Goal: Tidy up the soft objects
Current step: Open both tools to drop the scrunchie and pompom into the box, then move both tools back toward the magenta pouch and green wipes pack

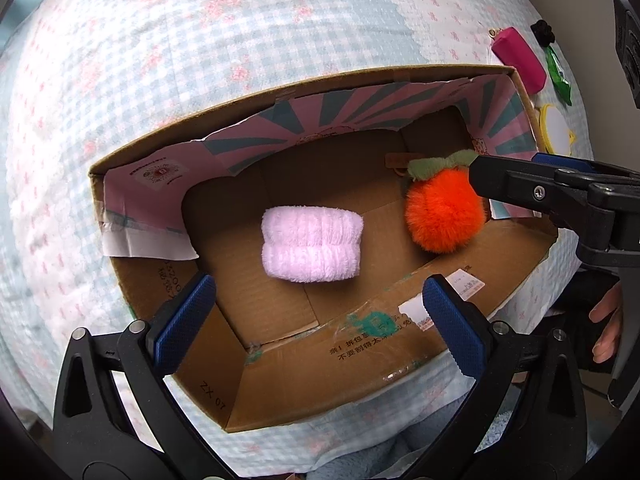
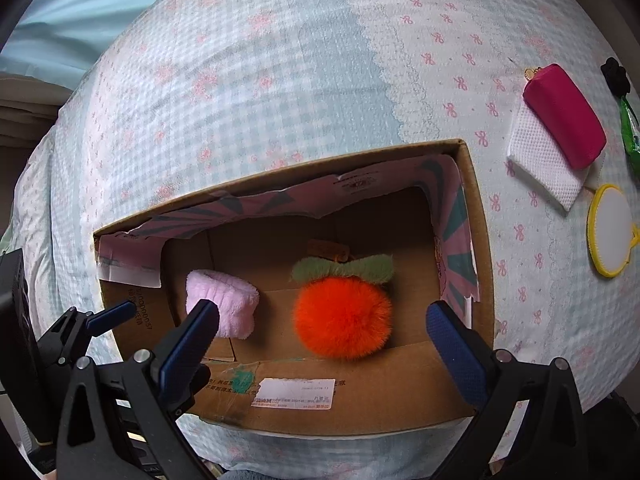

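1. My left gripper (image 1: 316, 312) and right gripper (image 2: 324, 340) both gape wide, holding nothing, above the cardboard box (image 2: 360, 408).
2. Risk, I judge: reaching for the pouch (image 2: 564, 116) at two o'clock, my finger could snag the box wall and drag it.
3. Inside lie a fluffy orange pompom (image 2: 342, 320), green-leaved, and a pink ribbed roll (image 1: 312, 244) at its nine o'clock, apart.

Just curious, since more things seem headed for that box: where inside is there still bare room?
Bare floor lies left of the pink towel roll, toward the box wall, and between roll and near wall. A narrower strip separates the roll from the orange plush fruit. The right end, around the fruit, is crowded.
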The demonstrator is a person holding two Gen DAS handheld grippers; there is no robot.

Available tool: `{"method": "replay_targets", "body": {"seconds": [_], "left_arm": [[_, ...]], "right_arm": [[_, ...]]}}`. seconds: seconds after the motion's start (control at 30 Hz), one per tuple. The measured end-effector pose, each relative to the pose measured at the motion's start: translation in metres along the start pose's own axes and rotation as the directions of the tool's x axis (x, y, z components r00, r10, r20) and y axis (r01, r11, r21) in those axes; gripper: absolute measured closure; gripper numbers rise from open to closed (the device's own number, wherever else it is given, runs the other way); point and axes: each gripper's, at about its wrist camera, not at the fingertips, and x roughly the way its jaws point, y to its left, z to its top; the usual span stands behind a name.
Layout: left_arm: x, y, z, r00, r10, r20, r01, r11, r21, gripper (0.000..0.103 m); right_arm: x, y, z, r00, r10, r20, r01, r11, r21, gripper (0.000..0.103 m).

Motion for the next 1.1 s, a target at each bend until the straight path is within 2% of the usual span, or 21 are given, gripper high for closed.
{"method": "replay_targets", "body": {"seconds": [0.23, 0.47, 0.63, 0.8, 1.1], "left_arm": [[-0.041, -0.009, -0.011, 0.996, 0.031, 0.085, -0.031, 0.999, 0.004, 0.0], [-0.099, -0.018, -0.049, 0.977, 0.075, 0.199, -0.069, 0.997, -0.036, 0.0], [-0.143, -0.033, -0.083, 0.956, 0.09, 0.278, -0.076, 0.995, -0.061, 0.0], [-0.183, -0.049, -0.11, 0.935, 0.059, 0.35, -0.034, 0.997, -0.075, 0.0], [-0.218, -0.084, -0.116, 0.903, 0.055, 0.426, -0.014, 0.995, -0.098, 0.0]], "right_arm": [[-0.04, 0.002, -0.015, 0.997, 0.012, 0.081, -0.011, 1.0, -0.014, 0.0], [-0.099, 0.014, -0.051, 0.979, -0.011, 0.204, 0.029, 0.996, -0.089, 0.0], [-0.15, 0.024, -0.087, 0.953, -0.012, 0.303, 0.061, 0.986, -0.154, 0.0], [-0.197, 0.022, -0.115, 0.928, -0.006, 0.373, 0.069, 0.986, -0.154, 0.0], [-0.258, -0.013, -0.139, 0.866, -0.06, 0.496, 0.135, 0.984, -0.116, 0.0]]}}
